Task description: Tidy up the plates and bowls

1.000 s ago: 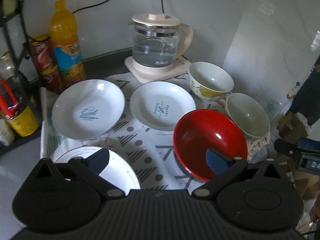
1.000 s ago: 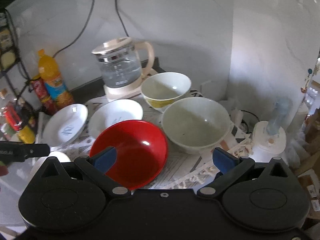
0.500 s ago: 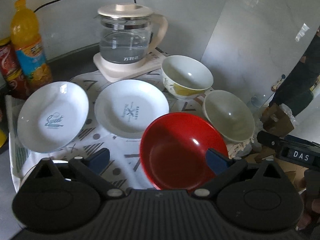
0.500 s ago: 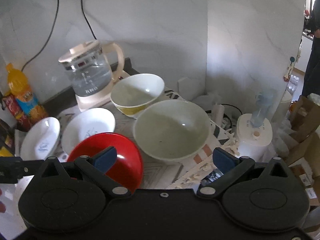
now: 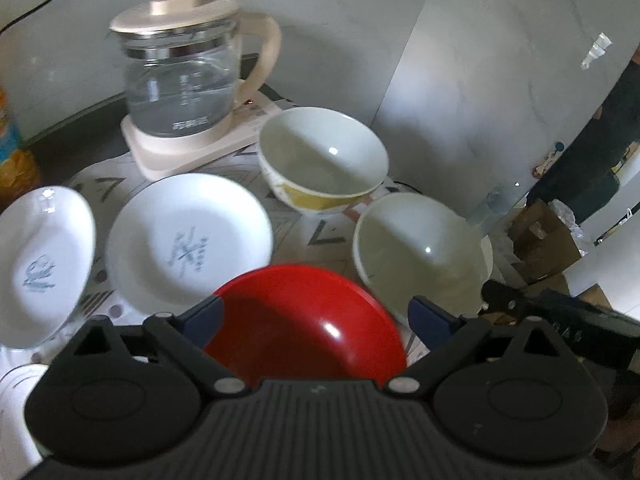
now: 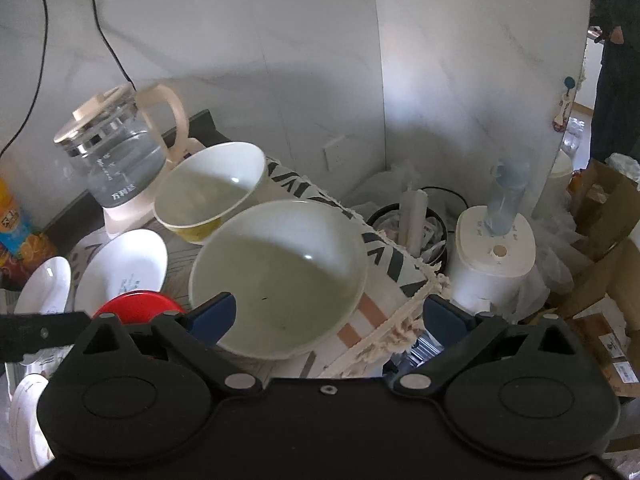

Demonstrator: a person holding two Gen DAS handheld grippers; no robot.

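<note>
The dishes lie spread on a patterned cloth (image 5: 320,236) over the desk, none stacked yet. Nearest to the left tongs (image 5: 316,314) is the red bowl (image 5: 304,320); its far rim sits between the two blue-tipped fingers, which stand wide apart and hold nothing. Behind it to the left lie two white plates — one with a blue print in the middle (image 5: 190,242), and one at the left edge of the view (image 5: 40,268). A further white plate (image 6: 24,412) shows only partly at the lower left of the right wrist view.

The pale green bowl (image 6: 280,280) stands just beside the red bowl, on the right end of the cloth, and the right tongs (image 6: 328,316) are also wide open and empty, with this bowl's near rim between the fingers. I judge that each hand aims at its own bowl, so the bowls may be nested and the plates piled after. The white bowl with a yellow band (image 5: 324,160) stands behind, close to the glass kettle (image 5: 180,76) on its cream base.

The green bowl is near the fringed edge of the cloth, beside a white appliance (image 6: 496,260) — a push there could slide it off.
</note>
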